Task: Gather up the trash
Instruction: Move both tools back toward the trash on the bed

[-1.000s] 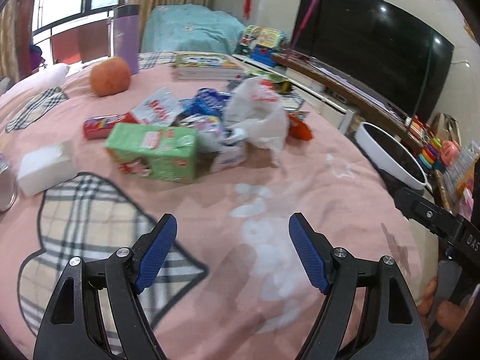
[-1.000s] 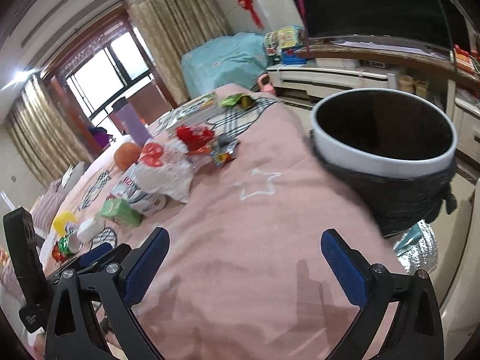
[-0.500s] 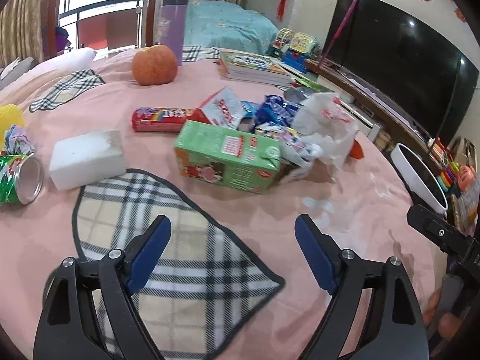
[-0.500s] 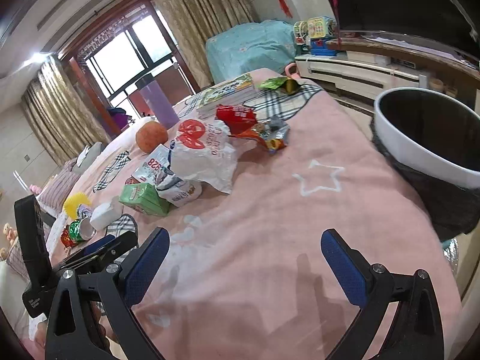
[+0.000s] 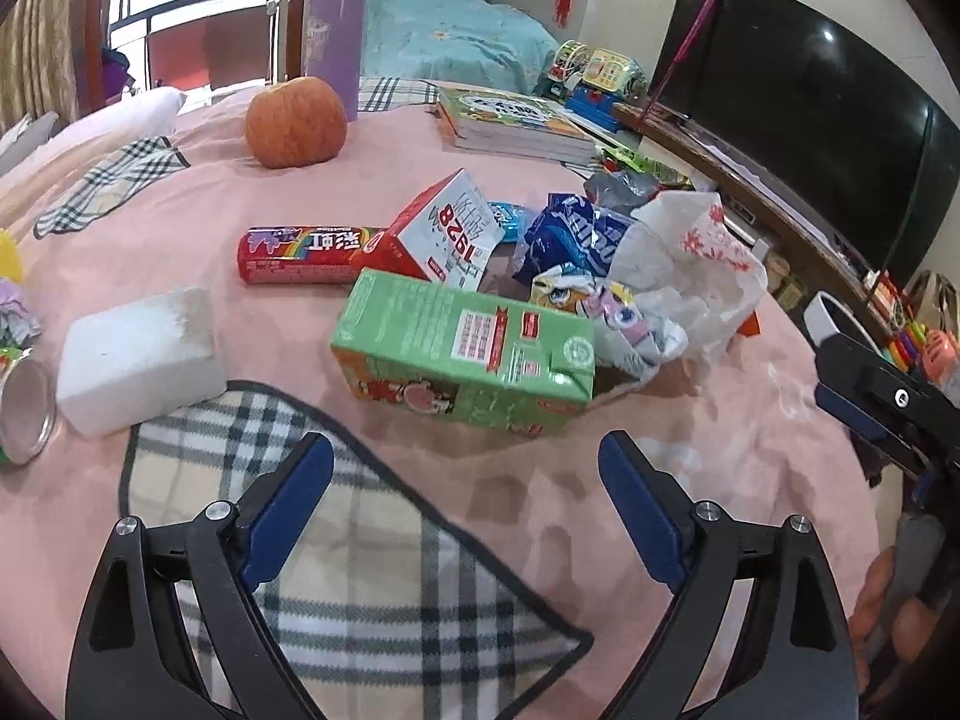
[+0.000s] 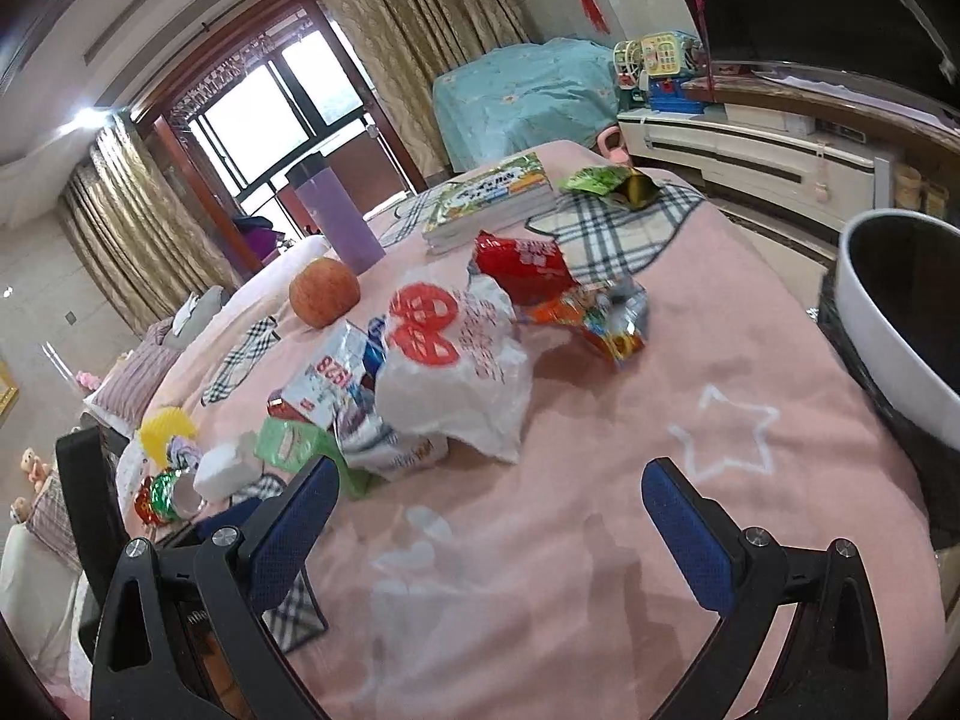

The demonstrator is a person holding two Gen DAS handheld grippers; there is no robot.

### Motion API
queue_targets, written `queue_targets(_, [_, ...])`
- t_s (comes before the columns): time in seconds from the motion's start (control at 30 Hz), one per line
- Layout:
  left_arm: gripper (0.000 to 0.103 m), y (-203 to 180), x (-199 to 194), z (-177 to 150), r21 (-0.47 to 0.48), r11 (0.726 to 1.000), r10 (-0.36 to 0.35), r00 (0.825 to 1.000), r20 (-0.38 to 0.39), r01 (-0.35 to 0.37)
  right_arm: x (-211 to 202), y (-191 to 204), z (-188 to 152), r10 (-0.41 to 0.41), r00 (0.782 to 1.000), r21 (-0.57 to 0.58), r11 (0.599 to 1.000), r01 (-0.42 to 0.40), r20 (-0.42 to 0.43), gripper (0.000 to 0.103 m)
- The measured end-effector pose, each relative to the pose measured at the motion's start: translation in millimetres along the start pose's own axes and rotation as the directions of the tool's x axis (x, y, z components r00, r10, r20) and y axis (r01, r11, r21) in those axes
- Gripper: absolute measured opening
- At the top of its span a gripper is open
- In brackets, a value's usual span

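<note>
- Nearest the left wrist camera, the left gripper (image 5: 465,486) hangs over a plaid patch (image 5: 360,588) on the pink cover (image 5: 750,432); its jaws are wide and opening, with nothing between them.
- Just beyond its fingertips a green carton (image 5: 462,354) lies on its side, with a white block (image 5: 141,360) to the left and a can (image 5: 21,402) at the left edge.
- Behind the carton the trash is heaped: a red tube (image 5: 300,255), a red-and-white carton (image 5: 444,237), a blue wrapper (image 5: 570,240) and a white bag (image 5: 690,264), all touching or overlapping.
- Over the bare cover in its own view, the right gripper (image 6: 489,495) holds its jaws wide apart and empty, a chalky star (image 6: 726,441) just past its right finger.
- Past the bag (image 6: 456,360) lie a red packet (image 6: 522,261) and a crumpled foil wrapper (image 6: 606,318).
- At the right edge of the cover stands the bin (image 6: 888,324), black inside with a white rim, well apart from the heap.
- Farther back sit an orange fruit (image 5: 296,122), a stack of books (image 5: 510,123) and a purple cup (image 5: 333,39).
</note>
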State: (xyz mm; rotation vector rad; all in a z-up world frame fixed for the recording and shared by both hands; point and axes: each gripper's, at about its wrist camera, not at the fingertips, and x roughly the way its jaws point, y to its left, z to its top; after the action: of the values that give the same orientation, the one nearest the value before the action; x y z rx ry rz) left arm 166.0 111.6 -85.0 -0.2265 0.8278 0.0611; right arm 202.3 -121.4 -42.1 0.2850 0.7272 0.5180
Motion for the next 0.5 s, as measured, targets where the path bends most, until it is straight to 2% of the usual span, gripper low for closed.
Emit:
queue_targets(0.13, [0.092, -3, 5, 8, -0.02, 1.0, -0.001, 1.0, 0.004, 0.001, 14, 5, 10, 0.012, 1.0, -0.004, 1.0, -0.012, -0.003, 0.102])
queue_targets(0.23, [0.092, -4, 12, 11, -0.013, 0.997, 0.071, 0.998, 0.004, -0.07, 27, 7, 16, 0.013, 1.0, -0.004, 1.0, -0.013, -0.017, 0.1])
queue_targets(0.3, [0.091, 1, 14, 12, -0.02, 0.997, 0.071, 0.997, 0.0, -0.071, 34, 7, 18, 0.01, 1.0, -0.008, 1.0, -0.01, -0.024, 0.094])
queue_targets(0.37, [0.084, 10, 13, 10, -0.029, 0.998, 0.062, 0.998, 0.0, -0.062, 40, 7, 19, 0.008, 0.999, -0.013, 1.0, -0.009, -0.037, 0.072])
queue_targets(0.4, [0.078, 13, 13, 9, -0.027, 0.998, 0.064, 0.998, -0.002, -0.064, 42, 7, 19, 0.013, 0.999, -0.015, 1.0, -0.013, -0.043, 0.067])
queue_targets(0.47, [0.074, 21, 10, 4, -0.023, 0.998, 0.061, 0.998, -0.005, -0.061, 43, 8, 18, 0.023, 0.999, -0.025, 0.999, -0.024, -0.047, 0.049])
queue_targets(0.5, [0.072, 25, 9, 2, -0.024, 0.998, 0.062, 0.998, -0.003, -0.062, 42, 8, 17, 0.019, 0.999, -0.034, 0.999, -0.02, -0.043, 0.048])
